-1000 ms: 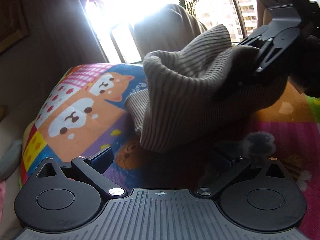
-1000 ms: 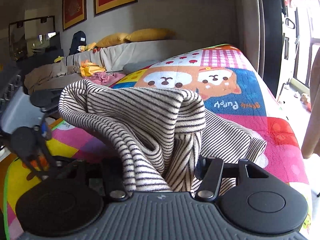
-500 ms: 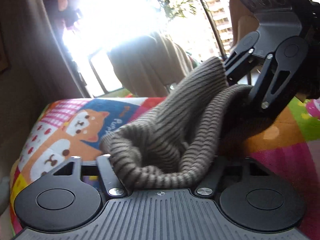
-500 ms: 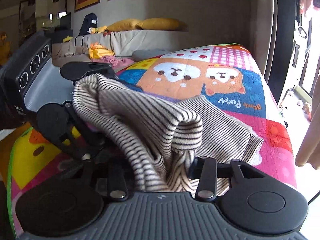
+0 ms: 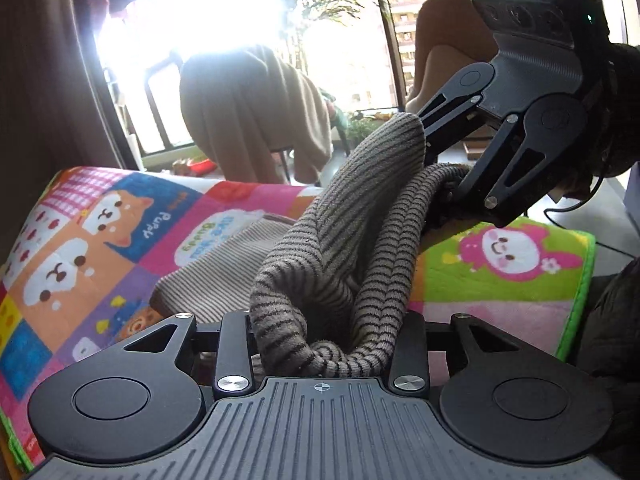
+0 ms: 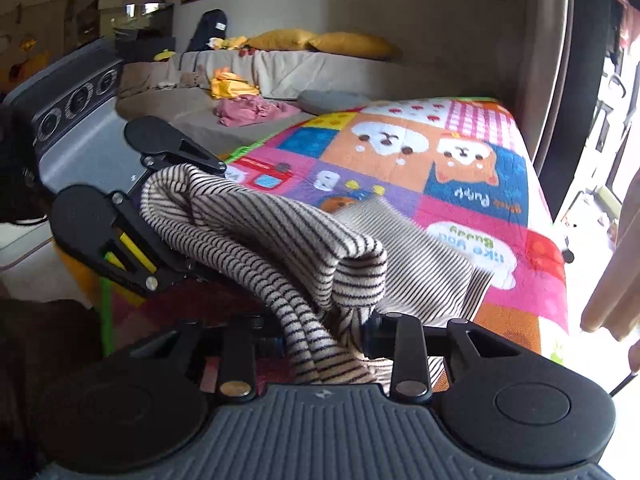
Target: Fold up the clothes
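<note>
A striped knit garment (image 5: 360, 248) lies partly on the colourful cartoon mat (image 5: 120, 240), and its near edge is lifted off the mat. My left gripper (image 5: 320, 344) is shut on a bunched fold of it. In the left wrist view my right gripper (image 5: 436, 176) hangs at upper right, shut on the other end. The right wrist view has the garment (image 6: 280, 236) stretched between my right gripper (image 6: 320, 344), shut on it, and the left gripper (image 6: 192, 224) at the left. The far part of the garment rests flat on the mat (image 6: 460, 160).
A beige cloth (image 5: 256, 108) hangs over a chair by the bright window. A grey sofa (image 6: 280, 72) behind the mat holds yellow pillows (image 6: 320, 42) and pink clothes (image 6: 252, 108). The mat's green edge (image 5: 580, 300) is near me, with a dark sleeve beside it.
My left gripper moved in from open and shut on the garment's fold. Both grippers then lifted the edge, and more of the mat shows beneath and beyond it.
</note>
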{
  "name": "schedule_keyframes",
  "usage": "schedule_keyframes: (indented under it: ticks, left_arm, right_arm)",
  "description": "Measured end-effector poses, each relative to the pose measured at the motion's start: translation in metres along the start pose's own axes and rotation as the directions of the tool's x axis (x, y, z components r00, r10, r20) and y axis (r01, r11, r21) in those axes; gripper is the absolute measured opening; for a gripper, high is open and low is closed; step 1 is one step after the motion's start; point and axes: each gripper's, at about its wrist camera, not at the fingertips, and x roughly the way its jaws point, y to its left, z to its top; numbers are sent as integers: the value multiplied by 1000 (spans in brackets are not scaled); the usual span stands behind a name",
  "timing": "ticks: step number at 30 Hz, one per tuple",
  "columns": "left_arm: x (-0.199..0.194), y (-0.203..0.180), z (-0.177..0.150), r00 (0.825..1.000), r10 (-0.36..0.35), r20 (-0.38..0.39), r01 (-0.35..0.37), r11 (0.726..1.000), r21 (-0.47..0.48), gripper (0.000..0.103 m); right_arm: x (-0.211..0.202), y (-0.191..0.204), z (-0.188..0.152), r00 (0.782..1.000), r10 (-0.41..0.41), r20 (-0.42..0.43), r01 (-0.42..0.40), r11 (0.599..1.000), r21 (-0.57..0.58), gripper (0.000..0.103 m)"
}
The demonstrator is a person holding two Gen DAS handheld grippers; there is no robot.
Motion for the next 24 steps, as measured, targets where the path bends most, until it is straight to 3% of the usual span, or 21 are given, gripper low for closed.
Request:
schedule_keyframes:
  ticks: [5,7,9,13,14,16,19,22,24]
  left_arm:
    - [26,34,23,999,40,18,-40,999,-2,44]
    - [46,61,28,998,63,24,-62,997,-48,50]
    - [67,88,30,996,83,17,-81,991,-104,62]
    - [93,125,19,998,63,-17,-65,967,-245,66]
    - [93,127,15,998,61,-16,-63,962,-264,67]
    - [94,131,8,998,55,-12,-57,952,-302,69]
    - [94,138,-3,999,48,-7,-47,933,-358,71]
    - [96,143,-12,998,56,-1,-52,917,-396,75]
    - [94,142,-15,997,82,-5,-78,914,-399,76]
  right_arm:
    - [-18,0,9,1000,-24,16,25,999,-48,32]
    - [-11,-9,16,999,-51,21,52,997,-61,34]
    - [16,-31,25,995,-97,12,97,995,-37,44]
    - [43,-61,31,987,-160,28,159,987,35,62]
    - [43,-66,30,984,-173,40,171,984,49,75]
    - [34,-71,24,981,-180,78,173,981,91,88]
    - [22,-80,6,982,-171,76,155,970,189,89]
    - [27,-86,-15,983,-184,15,174,949,263,89]
    - [41,-86,-20,980,-198,-9,194,946,260,91]
